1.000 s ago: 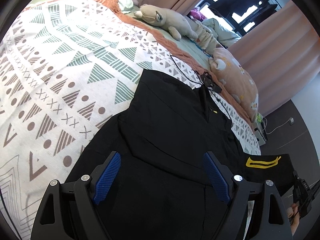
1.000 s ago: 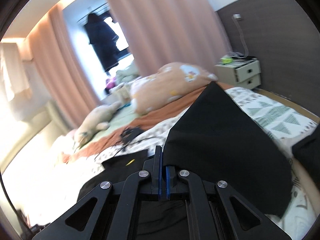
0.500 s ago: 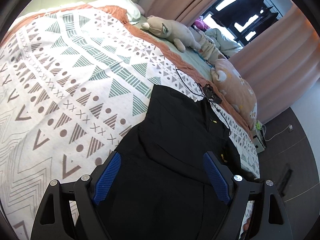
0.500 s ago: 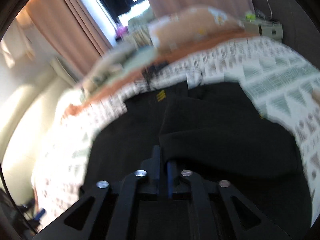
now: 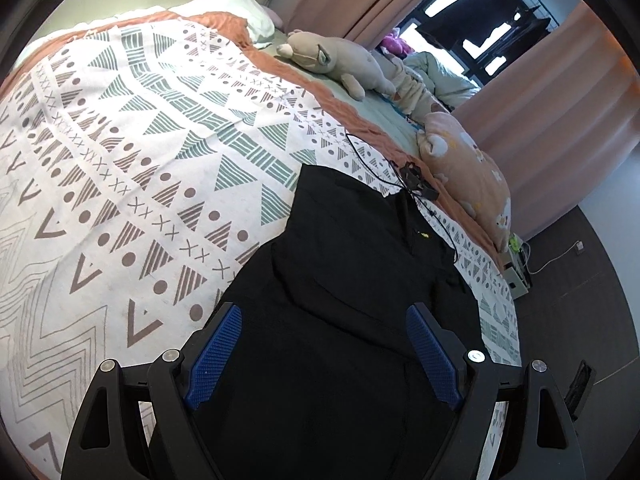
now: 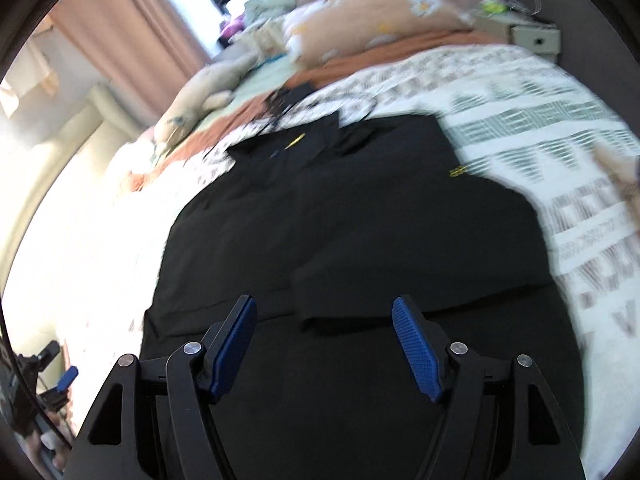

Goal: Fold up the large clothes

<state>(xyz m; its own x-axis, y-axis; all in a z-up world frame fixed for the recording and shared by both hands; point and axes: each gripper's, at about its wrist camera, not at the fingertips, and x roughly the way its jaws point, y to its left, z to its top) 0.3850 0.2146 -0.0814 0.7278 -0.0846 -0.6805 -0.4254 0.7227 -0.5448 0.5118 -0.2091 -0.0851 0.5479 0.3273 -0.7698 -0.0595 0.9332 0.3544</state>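
A large black garment (image 5: 352,288) with small yellow marks lies flat on the patterned bedspread (image 5: 120,168). In the right wrist view the same black garment (image 6: 360,220) shows a folded flap lying across its near part, just beyond the fingertips. My left gripper (image 5: 324,344) hovers open over the garment's near end with nothing between its blue pads. My right gripper (image 6: 326,340) is open too, above the folded edge, holding nothing.
A grey plush toy (image 5: 336,60) and an orange cushion (image 5: 468,172) lie along the bed's far side, with a black cable and small device (image 5: 416,184) by the garment's top edge. A bedside cabinet (image 6: 536,38) stands by the dark wall. Pink curtains (image 5: 540,92) hang behind.
My right gripper carried a raised flap of the garment down over its body, then opened and let it go. My left gripper stayed open while its view shifted slightly.
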